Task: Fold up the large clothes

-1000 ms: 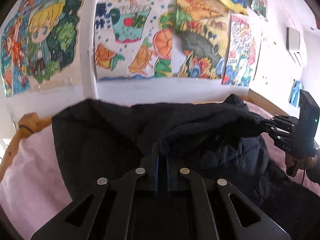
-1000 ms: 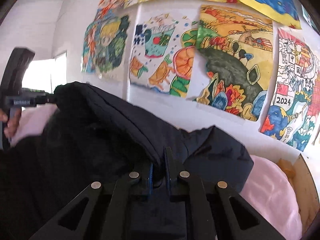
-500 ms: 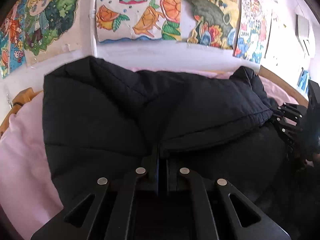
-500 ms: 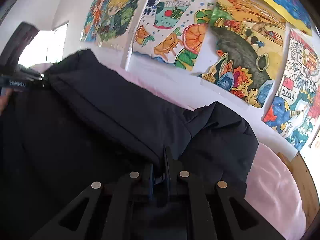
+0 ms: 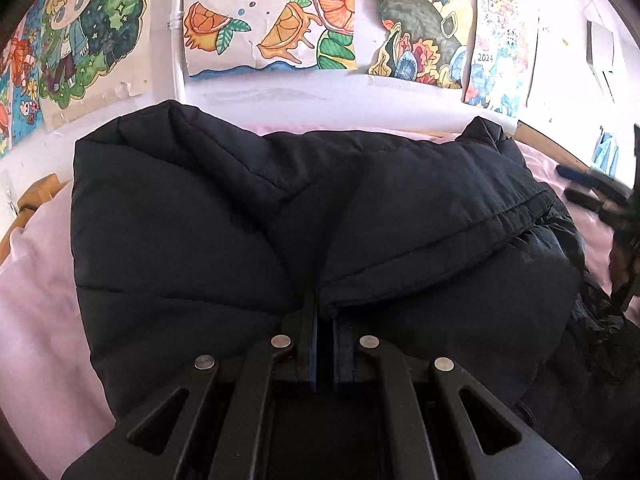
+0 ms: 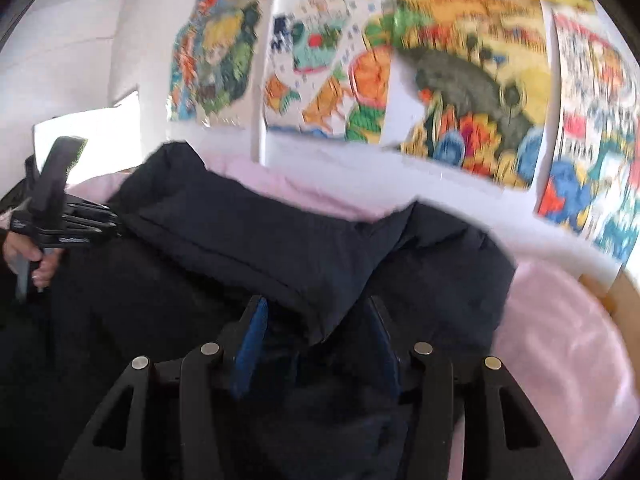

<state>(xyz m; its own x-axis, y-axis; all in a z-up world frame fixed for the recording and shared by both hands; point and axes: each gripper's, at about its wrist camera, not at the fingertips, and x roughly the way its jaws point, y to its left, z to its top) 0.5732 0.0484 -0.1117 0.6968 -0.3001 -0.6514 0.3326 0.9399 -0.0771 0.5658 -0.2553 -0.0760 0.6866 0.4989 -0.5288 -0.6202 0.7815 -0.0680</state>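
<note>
A black padded jacket (image 5: pixel 200 220) lies folded over itself on the pink bed sheet (image 5: pixel 36 300). My left gripper (image 5: pixel 324 308) is shut on the folded edge of the jacket near me, low on the bed. In the right wrist view the jacket (image 6: pixel 240 240) fills the middle. My right gripper (image 6: pixel 316 316) has its jaws opening, and the fabric lies loose between the blue pads without being pressed. The right gripper (image 5: pixel 580 186) shows blurred at the right edge of the left wrist view. The left gripper (image 6: pixel 112 220) shows at the left of the right wrist view.
A white wall with several colourful drawings (image 5: pixel 280 20) runs right behind the bed. A wooden bed frame (image 6: pixel 624 292) curves around the right side. A person's hand (image 6: pixel 44 268) grips the left tool's handle. Pink sheet (image 6: pixel 560 340) lies bare to the right of the jacket.
Both grippers came down and laid the lifted jacket edge over the rest of the jacket. The right jaws then parted and let go of the fabric. The left stays shut.
</note>
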